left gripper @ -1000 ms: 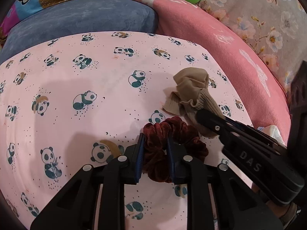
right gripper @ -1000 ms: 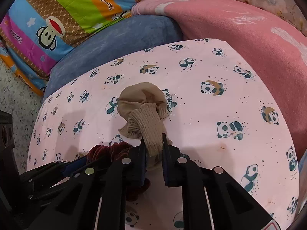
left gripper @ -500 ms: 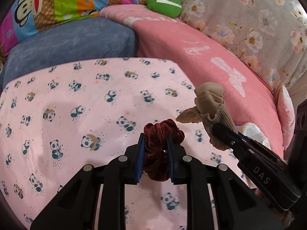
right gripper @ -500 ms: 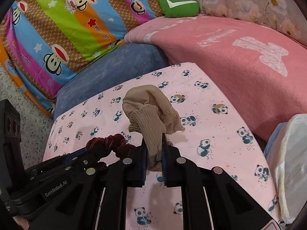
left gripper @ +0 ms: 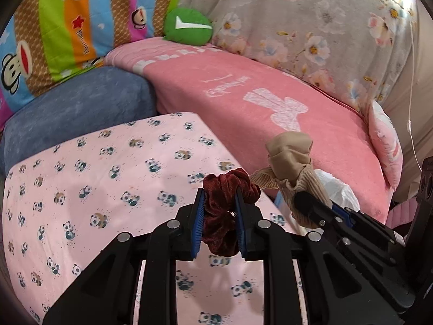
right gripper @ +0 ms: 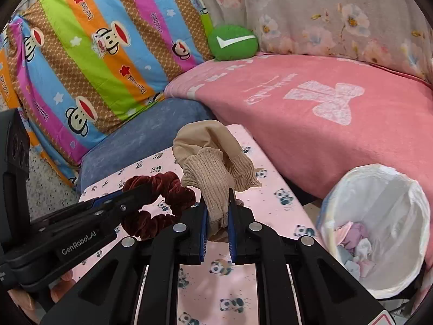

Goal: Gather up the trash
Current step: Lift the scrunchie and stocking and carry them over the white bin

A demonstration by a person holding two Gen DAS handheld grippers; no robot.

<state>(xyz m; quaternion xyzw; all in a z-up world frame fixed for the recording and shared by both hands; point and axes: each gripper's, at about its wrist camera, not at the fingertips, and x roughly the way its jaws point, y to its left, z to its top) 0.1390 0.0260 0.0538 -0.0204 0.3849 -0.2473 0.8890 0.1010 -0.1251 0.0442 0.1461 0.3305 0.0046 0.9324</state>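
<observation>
left tool point(left gripper: 219, 211) pinches a dark red scrunchie point(left gripper: 226, 211) between its blue pads, clear of the panda-print sheet point(left gripper: 94, 189). just beside it, right tool point(right gripper: 217, 216) is clamped on the ribbed cuff of a beige sock point(right gripper: 213, 168), the toe bunched above the fingers. a white-lined bin point(right gripper: 379, 205) with crumpled scraps stands at right beside the pink blanket point(right gripper: 311, 124). a green cushion point(right gripper: 232, 42) rests behind.
</observation>
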